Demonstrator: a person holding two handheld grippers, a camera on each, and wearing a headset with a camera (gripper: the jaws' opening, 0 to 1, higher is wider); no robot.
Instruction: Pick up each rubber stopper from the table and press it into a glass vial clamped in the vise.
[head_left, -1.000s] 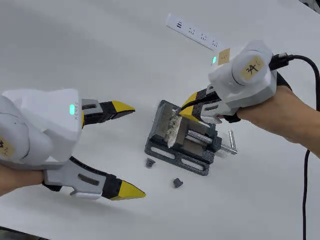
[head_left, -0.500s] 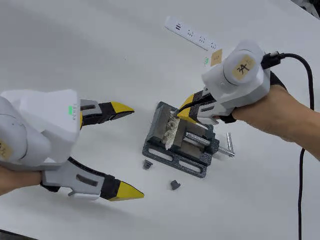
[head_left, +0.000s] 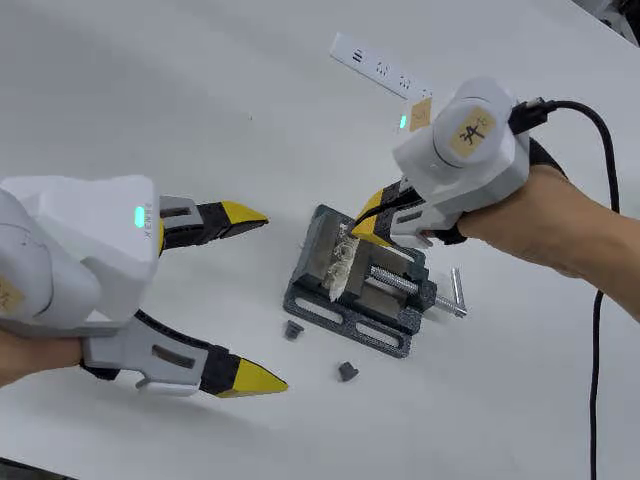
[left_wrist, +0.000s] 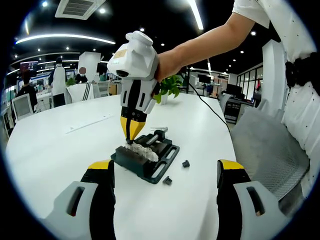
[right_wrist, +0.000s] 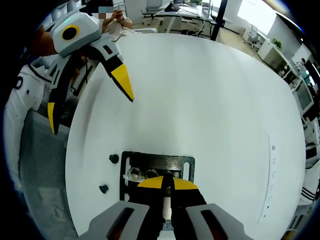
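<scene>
Where the vise stands: one, dark grey, on the white worktop, with its screw handle sticking out toward the person's right.
Glass vials: clamped in a row between the vise's jaws. Two open rims can be counted in the right gripper view, and the rest of the row is hidden under the gripper's tips.
Rubber stoppers: two, small and dark. Both lie loose on the worktop just beside the vise's base, the second a little apart from the first.
Right gripper: yellow tips brought together and pointed down at the far end of the vial row. Whether anything is pinched between them cannot be told.
Left gripper: jaws spread wide with nothing between them, well apart from the vise, on its left.
Power strip: one, white, beyond the vise.
Cable: one, black, running from the right gripper.
</scene>
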